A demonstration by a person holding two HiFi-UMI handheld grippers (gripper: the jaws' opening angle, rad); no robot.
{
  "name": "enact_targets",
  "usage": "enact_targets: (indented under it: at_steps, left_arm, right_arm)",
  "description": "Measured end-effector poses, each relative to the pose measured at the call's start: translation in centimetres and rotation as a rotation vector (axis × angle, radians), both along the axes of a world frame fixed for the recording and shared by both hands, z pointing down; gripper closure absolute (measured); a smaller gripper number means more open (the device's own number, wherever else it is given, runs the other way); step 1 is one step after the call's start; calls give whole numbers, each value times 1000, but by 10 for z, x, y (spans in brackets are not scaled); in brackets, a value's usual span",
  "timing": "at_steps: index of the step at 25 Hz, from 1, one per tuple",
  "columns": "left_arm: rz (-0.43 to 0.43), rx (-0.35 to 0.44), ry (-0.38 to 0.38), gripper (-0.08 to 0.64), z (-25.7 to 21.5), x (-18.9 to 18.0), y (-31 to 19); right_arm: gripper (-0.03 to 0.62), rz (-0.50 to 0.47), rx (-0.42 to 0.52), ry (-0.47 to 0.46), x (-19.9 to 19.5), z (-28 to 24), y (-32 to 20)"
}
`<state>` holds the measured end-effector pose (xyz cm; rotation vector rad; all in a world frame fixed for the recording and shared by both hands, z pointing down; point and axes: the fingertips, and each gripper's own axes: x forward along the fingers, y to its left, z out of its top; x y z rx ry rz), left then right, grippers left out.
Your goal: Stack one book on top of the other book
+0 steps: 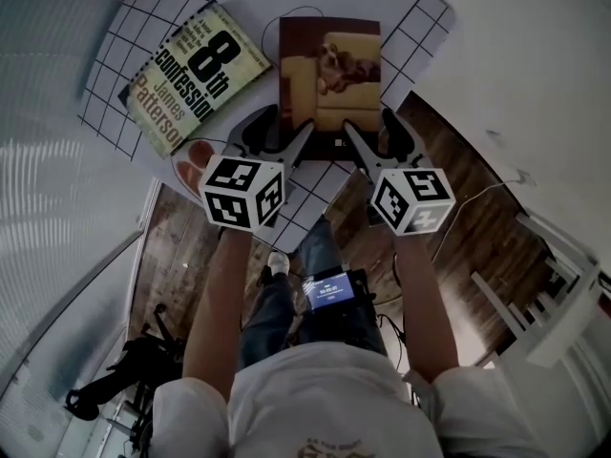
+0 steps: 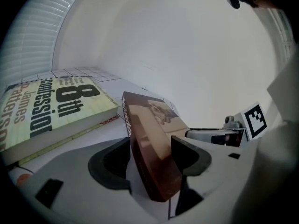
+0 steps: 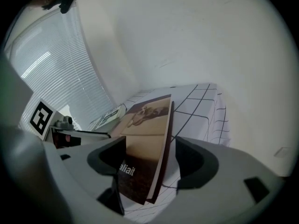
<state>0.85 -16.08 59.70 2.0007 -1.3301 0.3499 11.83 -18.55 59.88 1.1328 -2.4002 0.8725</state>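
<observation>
A brown book with a dog on its cover (image 1: 329,70) lies flat on the gridded white mat (image 1: 115,36). To its left lies a second book, pale green with "8th confession" printed on it (image 1: 196,70). My left gripper (image 1: 284,134) stands at the brown book's near left corner and my right gripper (image 1: 370,127) at its near right corner. In the left gripper view the brown book (image 2: 149,139) sits between the wide jaws of the left gripper (image 2: 152,158), with a gap beside it. The right gripper (image 3: 149,160) likewise straddles the book (image 3: 145,139) without pressing it.
The table ends just behind the grippers, above a wooden floor (image 1: 449,160). A window blind (image 3: 60,64) runs along the left side. The green book (image 2: 46,111) lies close to the left gripper. A round orange mark (image 1: 196,156) shows near the table's edge.
</observation>
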Motion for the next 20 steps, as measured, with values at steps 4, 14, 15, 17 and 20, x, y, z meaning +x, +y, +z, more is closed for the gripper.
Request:
enact_targets:
  at_steps: [4,14,15,17,20]
  left_arm:
    - [22,-23,-17,293,2,4,-3]
    - [13,-20,-13,295,1,4,-2]
    - [13,-22,-12,295,1,5,-1]
    - [20,-29,-13,295,1,6,2]
    - [36,-36,-14,295,1,9,8]
  right_arm:
    - [298,22,-57,-24,-4,3,0]
    - [344,17,-35,-20,-6,-3,4]
    - [345,17,-32,-18,-5,-3,5]
    - [345,19,-36,-17,-3,-4,9]
    - [347,24,-49,-19,0,-4,16]
